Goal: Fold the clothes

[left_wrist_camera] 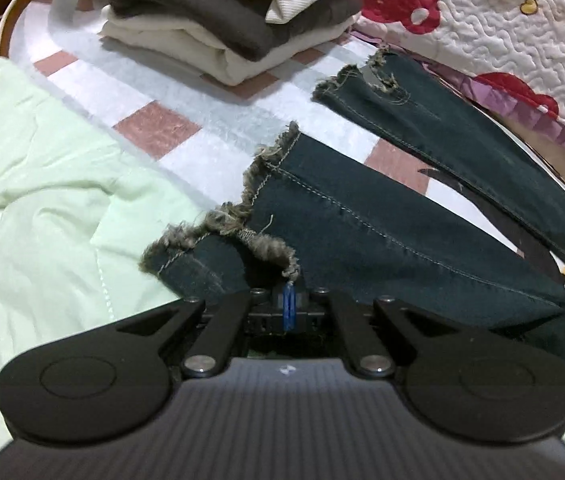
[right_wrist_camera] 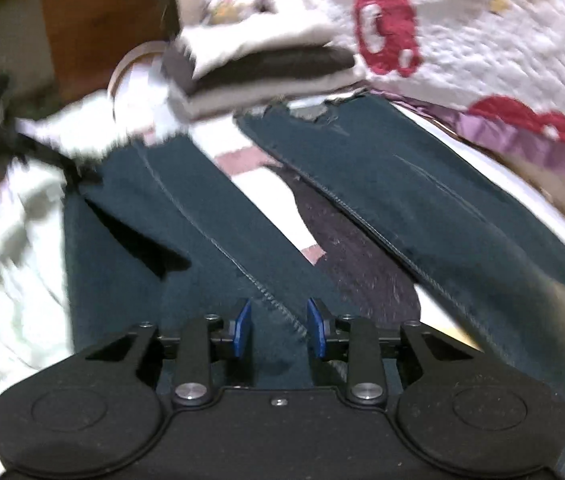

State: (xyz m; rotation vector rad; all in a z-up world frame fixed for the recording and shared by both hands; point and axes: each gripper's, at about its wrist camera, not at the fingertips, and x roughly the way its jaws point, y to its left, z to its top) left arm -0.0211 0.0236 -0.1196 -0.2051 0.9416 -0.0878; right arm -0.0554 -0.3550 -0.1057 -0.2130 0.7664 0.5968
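Note:
Dark blue jeans [left_wrist_camera: 382, 232] with frayed hems lie spread on the checked bed sheet [left_wrist_camera: 154, 128]. The near leg's frayed hem [left_wrist_camera: 250, 236] is curled up and over. My left gripper [left_wrist_camera: 289, 304] is shut, its blue pads pinching a corner of that hem. The other leg [left_wrist_camera: 422, 120] runs toward the quilt. The right wrist view is blurred by motion. In it, my right gripper [right_wrist_camera: 280, 330] hovers over the jeans [right_wrist_camera: 210, 240] with its blue pads [right_wrist_camera: 244, 328] apart. A seam of the denim runs between them, and I see no pad pressing on it.
A stack of folded white and grey clothes [left_wrist_camera: 222, 16] sits at the far end of the sheet. A pale green blanket [left_wrist_camera: 42, 200] covers the left side. A white quilt with red bears [left_wrist_camera: 502, 32] lies on the right. A wooden bed rim [left_wrist_camera: 14, 12] curves at the far left.

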